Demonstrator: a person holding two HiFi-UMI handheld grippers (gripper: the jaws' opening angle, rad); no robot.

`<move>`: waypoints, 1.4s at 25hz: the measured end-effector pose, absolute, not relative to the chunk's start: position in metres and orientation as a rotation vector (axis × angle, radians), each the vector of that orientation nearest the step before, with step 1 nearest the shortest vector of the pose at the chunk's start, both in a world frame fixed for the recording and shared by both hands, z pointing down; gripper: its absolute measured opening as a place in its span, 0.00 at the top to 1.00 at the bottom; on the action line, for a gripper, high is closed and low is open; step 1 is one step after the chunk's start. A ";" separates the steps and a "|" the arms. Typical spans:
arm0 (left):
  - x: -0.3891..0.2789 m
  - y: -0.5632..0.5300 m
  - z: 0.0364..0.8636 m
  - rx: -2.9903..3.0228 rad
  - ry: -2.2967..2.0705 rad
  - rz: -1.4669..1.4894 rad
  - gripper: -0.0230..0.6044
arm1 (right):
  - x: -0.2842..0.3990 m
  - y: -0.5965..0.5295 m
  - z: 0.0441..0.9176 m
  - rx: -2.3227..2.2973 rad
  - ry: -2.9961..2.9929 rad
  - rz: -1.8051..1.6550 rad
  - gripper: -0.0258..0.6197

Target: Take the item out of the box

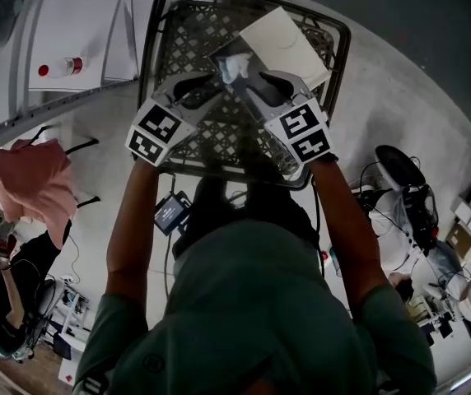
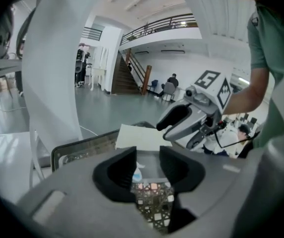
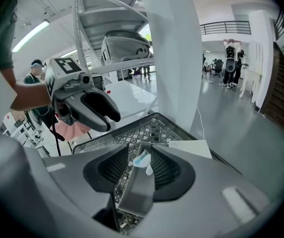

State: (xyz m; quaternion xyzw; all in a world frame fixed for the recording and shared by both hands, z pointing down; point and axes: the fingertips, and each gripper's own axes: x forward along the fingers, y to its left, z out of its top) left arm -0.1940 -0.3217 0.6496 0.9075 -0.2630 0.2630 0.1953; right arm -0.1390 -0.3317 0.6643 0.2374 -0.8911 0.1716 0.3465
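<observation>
A small grey box (image 1: 229, 54) with its white lid (image 1: 281, 44) flung open lies in a black mesh basket (image 1: 163, 31). A crumpled white and pale-blue item (image 1: 234, 69) pokes out of the box. My left gripper (image 1: 198, 87) and right gripper (image 1: 260, 87) hang over it from either side, both open. In the left gripper view the item (image 2: 137, 174) sits by the left pad, with a wide gap to the other. In the right gripper view a grey box wall (image 3: 136, 195) and the item (image 3: 142, 158) lie between the jaws, which are not pressed on them.
A white shelf at the upper left carries a bottle with a red cap (image 1: 61, 67). A pink cloth (image 1: 34, 179) hangs at the left. Cables and equipment (image 1: 408, 204) crowd the floor at the right. A white pillar (image 2: 52, 68) rises beside the basket.
</observation>
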 end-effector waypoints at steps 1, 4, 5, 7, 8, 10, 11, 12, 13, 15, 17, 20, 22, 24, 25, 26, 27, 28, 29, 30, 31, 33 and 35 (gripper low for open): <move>-0.194 -0.324 0.660 2.532 -0.734 0.749 0.73 | -0.141 -0.333 0.673 0.601 -2.301 0.447 0.73; -0.192 -0.326 0.688 2.498 -0.725 0.794 0.68 | -0.146 -0.336 0.696 0.565 -2.272 0.440 0.71; -0.192 -0.326 0.696 2.488 -0.724 0.809 0.66 | -0.148 -0.336 0.702 0.555 -2.262 0.433 0.70; -0.192 -0.327 0.712 2.468 -0.722 0.838 0.64 | -0.151 -0.338 0.715 0.535 -2.243 0.413 0.69; -0.192 -0.327 0.719 2.458 -0.722 0.853 0.62 | -0.153 -0.338 0.720 0.525 -2.234 0.402 0.69; -0.192 -0.328 0.735 2.440 -0.725 0.883 0.60 | -0.158 -0.340 0.731 0.504 -2.218 0.379 0.68; -0.192 -0.329 0.743 2.432 -0.727 0.900 0.60 | -0.160 -0.341 0.738 0.494 -2.209 0.372 0.68; -0.193 -0.331 0.752 2.426 -0.729 0.918 0.59 | -0.162 -0.342 0.745 0.486 -2.197 0.370 0.68; -0.192 -0.332 0.760 2.420 -0.729 0.938 0.59 | -0.163 -0.343 0.753 0.480 -2.184 0.373 0.68; -0.192 -0.334 0.777 2.412 -0.725 0.985 0.58 | -0.164 -0.345 0.769 0.475 -2.155 0.379 0.68; -0.190 -0.334 0.791 2.404 -0.715 1.028 0.58 | -0.165 -0.348 0.784 0.472 -2.126 0.366 0.68; -0.187 -0.336 0.808 2.399 -0.711 1.071 0.58 | -0.167 -0.351 0.802 0.447 -2.088 0.306 0.67; -0.188 -0.337 0.816 2.404 -0.722 1.102 0.58 | -0.169 -0.352 0.812 0.419 -2.066 0.245 0.65; -0.189 -0.339 0.821 2.409 -0.738 1.128 0.58 | -0.172 -0.353 0.820 0.390 -2.048 0.187 0.63; -0.189 -0.339 0.823 2.411 -0.744 1.137 0.58 | -0.174 -0.354 0.823 0.376 -2.042 0.164 0.62; -0.189 -0.341 0.825 2.414 -0.748 1.145 0.59 | -0.176 -0.355 0.826 0.365 -2.037 0.145 0.62; -0.189 -0.341 0.827 2.418 -0.750 1.152 0.60 | -0.177 -0.356 0.828 0.356 -2.033 0.129 0.62; -0.189 -0.342 0.829 2.422 -0.752 1.158 0.61 | -0.178 -0.357 0.830 0.349 -2.030 0.117 0.62; -0.188 -0.342 0.830 2.425 -0.754 1.163 0.63 | -0.179 -0.357 0.832 0.343 -2.027 0.107 0.62; -0.188 -0.341 0.832 2.427 -0.756 1.167 0.65 | -0.179 -0.357 0.834 0.339 -2.024 0.098 0.62; -0.188 -0.341 0.834 2.428 -0.759 1.171 0.66 | -0.181 -0.358 0.835 0.336 -2.020 0.090 0.63; -0.190 -0.342 0.837 2.428 -0.771 1.169 0.69 | -0.183 -0.358 0.838 0.332 -2.015 0.075 0.65; -0.191 -0.342 0.839 2.427 -0.784 1.153 0.70 | -0.185 -0.357 0.842 0.334 -2.011 0.064 0.82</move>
